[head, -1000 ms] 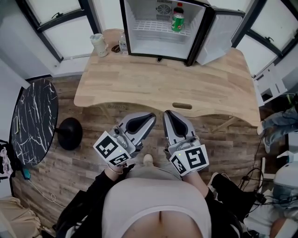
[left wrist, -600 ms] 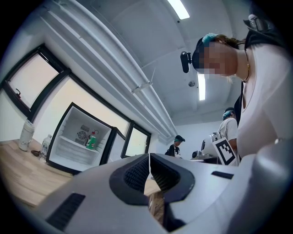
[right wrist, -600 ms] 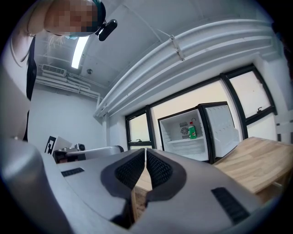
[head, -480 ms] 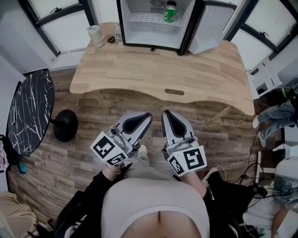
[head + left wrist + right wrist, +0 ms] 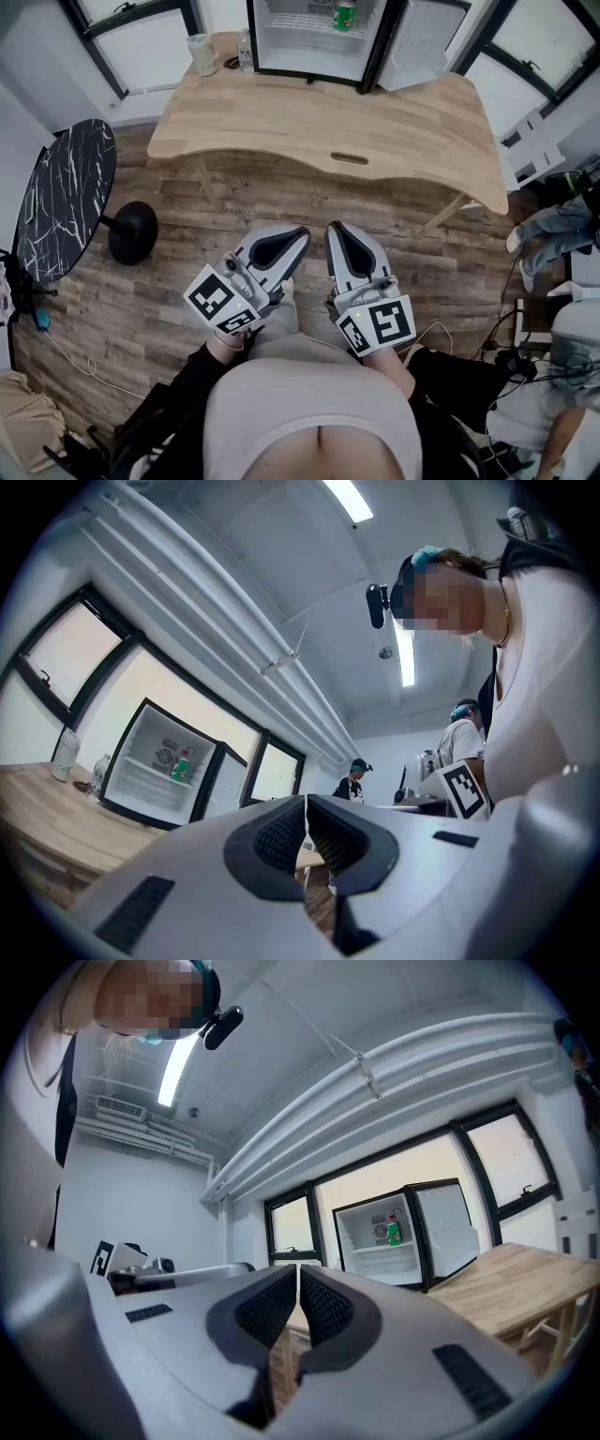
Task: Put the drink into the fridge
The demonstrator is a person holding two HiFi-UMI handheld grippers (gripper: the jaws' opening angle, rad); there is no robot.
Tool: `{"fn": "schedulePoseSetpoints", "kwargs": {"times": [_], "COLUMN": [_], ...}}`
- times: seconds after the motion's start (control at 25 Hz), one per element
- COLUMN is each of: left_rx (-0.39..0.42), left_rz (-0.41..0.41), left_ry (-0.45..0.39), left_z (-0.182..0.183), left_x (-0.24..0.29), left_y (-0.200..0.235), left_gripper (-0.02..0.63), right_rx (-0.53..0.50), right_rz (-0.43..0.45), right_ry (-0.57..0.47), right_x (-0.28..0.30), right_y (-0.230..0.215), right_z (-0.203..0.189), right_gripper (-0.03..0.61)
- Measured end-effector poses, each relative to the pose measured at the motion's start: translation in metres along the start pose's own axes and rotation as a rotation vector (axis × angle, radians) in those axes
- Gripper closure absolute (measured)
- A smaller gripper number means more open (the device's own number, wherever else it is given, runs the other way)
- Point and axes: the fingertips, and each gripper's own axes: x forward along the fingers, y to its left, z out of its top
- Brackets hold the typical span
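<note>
1. On shelf of open fridge (image 5: 300, 58), at far side of table (image 5: 328, 122): green drink (image 5: 344, 15), upright, well apart from both grippers.
2. Left gripper (image 5: 298, 234): jaws pressed together, nothing between. Right gripper (image 5: 336, 231): same, empty.
3. Prob. light-ish plastic bottle, stiff enough, w/ smooth round wall. Likely slippery, tippy if nudged.
4. Best hold: mid-body, pads square on label, not on cap.

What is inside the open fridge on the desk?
A green drink bottle stands on the wire shelf of the fridge, a round fan on the back wall beside it. Nothing else shows; the spot behind the bottle is covered.
</note>
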Motion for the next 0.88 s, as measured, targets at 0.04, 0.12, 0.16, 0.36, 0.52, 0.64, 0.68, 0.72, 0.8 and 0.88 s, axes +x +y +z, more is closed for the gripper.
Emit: {"fn": "schedulePoseSetpoints", "kwargs": {"times": [0.04, 0.12, 0.16, 0.36, 0.52, 0.64, 0.68, 0.72, 0.8, 0.88], "left_rx": [0.000, 0.000, 0.000, 0.000, 0.008, 0.014, 0.015, 0.014, 0.012, 0.015], "left_rz": [0.003, 0.008, 0.010, 0.019, 0.014, -0.004, -0.008, -0.011, -0.015, -0.018], "left_ry": [-0.002, -0.005, -0.005, -0.007, -0.014, -0.012, -0.012, -0.011, -0.006, -0.004], "left_z": [0.000, -0.001, 0.000, 0.002, 0.007, 0.009, 0.010, 0.012, 0.014, 0.017], "left_x": [-0.003, -0.008, -0.011, -0.025, -0.031, -0.031, -0.032, -0.034, -0.039, -0.044], "left_y": [-0.007, -0.021, -0.027, -0.047, -0.055, -0.058, -0.059, -0.060, -0.062, -0.063], "left_gripper": [0.601, 0.601, 0.601, 0.601, 0.601, 0.601, 0.601, 0.601, 0.601, 0.601], "right_rx": [0.001, 0.011, 0.018, 0.015, 0.004, 0.000, 0.000, 0.002, 0.011, 0.013], "right_rz": [0.002, 0.008, 0.011, 0.018, 0.008, -0.007, -0.011, -0.015, -0.019, -0.018], "right_ry": [-0.006, -0.021, -0.028, -0.020, -0.024, -0.032, -0.031, -0.028, -0.024, -0.028], "right_x": [-0.007, -0.020, -0.025, -0.044, -0.052, -0.055, -0.056, -0.057, -0.059, -0.059], "right_y": [0.003, 0.008, 0.011, 0.027, 0.032, 0.034, 0.035, 0.038, 0.045, 0.052], "right_z": [0.002, 0.006, 0.008, 0.009, 0.014, 0.017, 0.016, 0.016, 0.015, 0.015], "right_gripper": [0.543, 0.543, 0.543, 0.543, 0.543, 0.543, 0.543, 0.543, 0.543, 0.543]}}
